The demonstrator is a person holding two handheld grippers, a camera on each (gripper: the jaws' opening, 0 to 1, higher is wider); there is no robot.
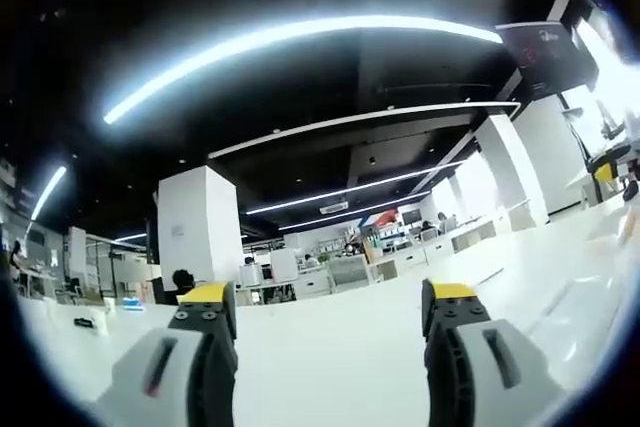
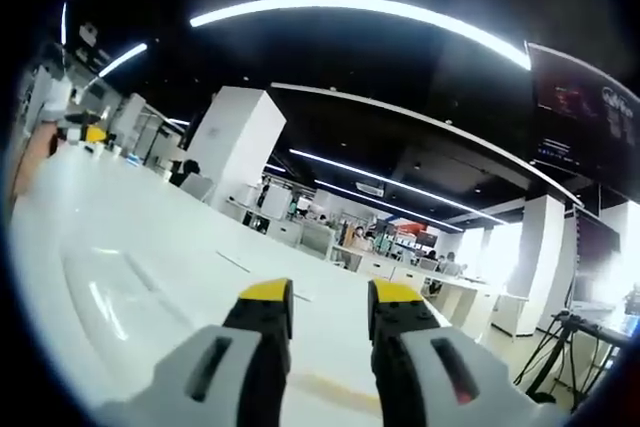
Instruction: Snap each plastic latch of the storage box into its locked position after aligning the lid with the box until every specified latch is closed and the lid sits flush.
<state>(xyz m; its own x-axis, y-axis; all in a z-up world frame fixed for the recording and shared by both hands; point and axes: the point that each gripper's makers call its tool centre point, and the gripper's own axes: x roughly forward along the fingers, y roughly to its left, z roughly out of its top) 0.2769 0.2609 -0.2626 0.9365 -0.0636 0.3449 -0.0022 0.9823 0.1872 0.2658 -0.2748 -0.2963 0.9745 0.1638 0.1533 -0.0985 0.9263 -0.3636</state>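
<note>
Over white table [image 1: 340, 347], left gripper [image 1: 330, 312] gapes.

left gripper [image 1: 330, 312] jaws wide apart, empty, above a white table [image 1: 330, 347] in an office

White table [image 1: 340, 347]; grey tool [image 2: 330, 312], yellow tips.

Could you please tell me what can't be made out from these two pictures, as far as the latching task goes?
- Left gripper view: the left gripper, jaws apart, looks across the white table; storage box out of frame.
- Right gripper view: the right gripper, jaws apart; a translucent shape left, too washed-out to name.
</note>
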